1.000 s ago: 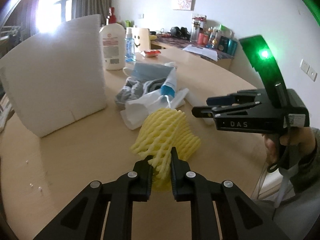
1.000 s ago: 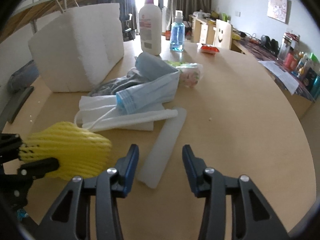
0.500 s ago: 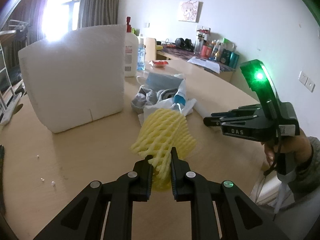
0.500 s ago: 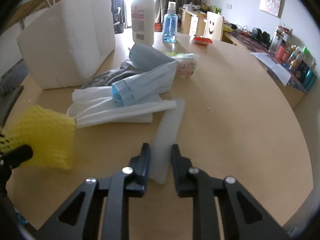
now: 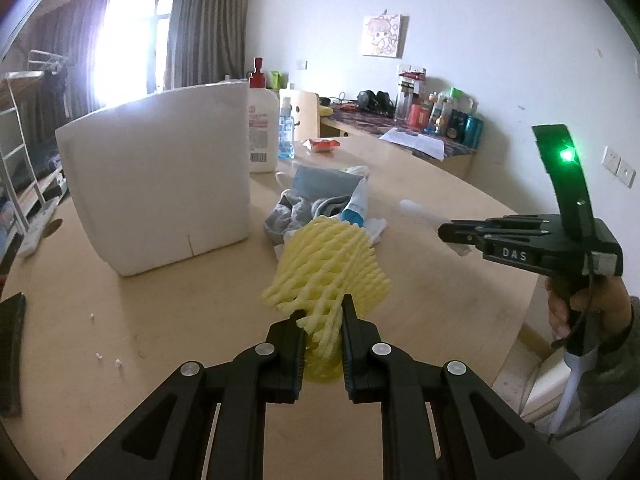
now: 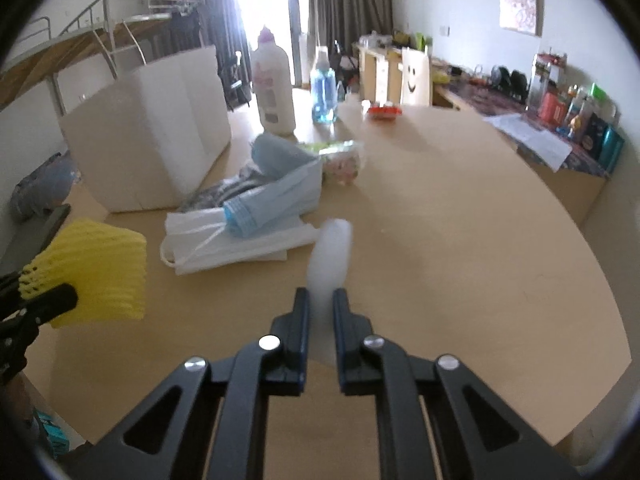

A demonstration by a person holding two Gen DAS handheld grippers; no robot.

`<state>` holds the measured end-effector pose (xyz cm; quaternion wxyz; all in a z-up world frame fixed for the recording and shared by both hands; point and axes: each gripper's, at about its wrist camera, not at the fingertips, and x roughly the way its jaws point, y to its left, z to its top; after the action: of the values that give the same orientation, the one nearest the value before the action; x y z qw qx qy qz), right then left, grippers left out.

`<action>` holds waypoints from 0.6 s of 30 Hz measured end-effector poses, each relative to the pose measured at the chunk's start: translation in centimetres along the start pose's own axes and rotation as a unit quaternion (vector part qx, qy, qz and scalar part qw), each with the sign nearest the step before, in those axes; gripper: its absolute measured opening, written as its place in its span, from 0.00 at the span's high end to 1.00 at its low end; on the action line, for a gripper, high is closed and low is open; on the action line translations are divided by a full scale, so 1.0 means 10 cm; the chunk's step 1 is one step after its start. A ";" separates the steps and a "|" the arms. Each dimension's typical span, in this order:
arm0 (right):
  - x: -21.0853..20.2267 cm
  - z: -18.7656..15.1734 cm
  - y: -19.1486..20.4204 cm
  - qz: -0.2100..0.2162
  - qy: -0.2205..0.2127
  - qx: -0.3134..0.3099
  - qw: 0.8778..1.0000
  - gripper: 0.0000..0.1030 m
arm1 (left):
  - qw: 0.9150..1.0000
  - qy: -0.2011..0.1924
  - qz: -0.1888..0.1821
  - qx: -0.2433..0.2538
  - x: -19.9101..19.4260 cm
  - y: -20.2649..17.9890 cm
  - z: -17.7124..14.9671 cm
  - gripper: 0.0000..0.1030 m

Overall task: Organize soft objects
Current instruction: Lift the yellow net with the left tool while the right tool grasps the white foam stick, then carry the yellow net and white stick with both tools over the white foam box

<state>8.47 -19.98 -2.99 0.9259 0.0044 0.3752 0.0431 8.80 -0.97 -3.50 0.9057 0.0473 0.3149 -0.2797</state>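
My left gripper [image 5: 323, 312] is shut on a yellow foam net sleeve [image 5: 328, 268] and holds it above the wooden table [image 5: 180, 320]. The sleeve also shows at the left of the right wrist view [image 6: 96, 272]. My right gripper [image 6: 320, 300] is shut on a white foam strip [image 6: 330, 256], lifted off the table and blurred. That gripper [image 5: 452, 234] shows in the left wrist view, to the right of the sleeve. A pile of face masks [image 6: 248, 220] and grey cloth [image 5: 288, 210] lies on the table beyond both grippers.
A big white foam box [image 5: 160, 184] stands at the left. Behind the pile are a white lotion bottle [image 6: 274, 88], a blue bottle [image 6: 324, 88], a snack bag [image 6: 344, 160] and a red packet [image 6: 384, 112]. A cluttered side desk [image 6: 560, 120] runs along the right wall.
My right gripper closed on the white foam strip and lifted it off the table. My left gripper rose and drew back with the yellow sleeve.
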 end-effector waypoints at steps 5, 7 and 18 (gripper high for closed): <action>-0.15 -0.05 0.00 0.008 -0.040 -0.009 0.999 0.87 | 1.000 -0.004 0.012 -0.003 -0.03 -0.04 -0.02 0.84; -0.19 -0.06 0.01 0.009 -0.059 -0.013 0.998 0.87 | 1.000 -0.001 0.019 -0.002 -0.03 -0.05 -0.03 0.84; -0.33 -0.09 -0.06 0.055 -0.117 0.013 0.991 0.87 | 0.999 -0.003 0.034 -0.007 -0.10 -0.06 -0.05 0.84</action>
<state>5.57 -20.87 -1.37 0.9596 0.0422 0.2638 0.0883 7.61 -0.86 -3.23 0.9161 0.0508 0.3123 -0.2464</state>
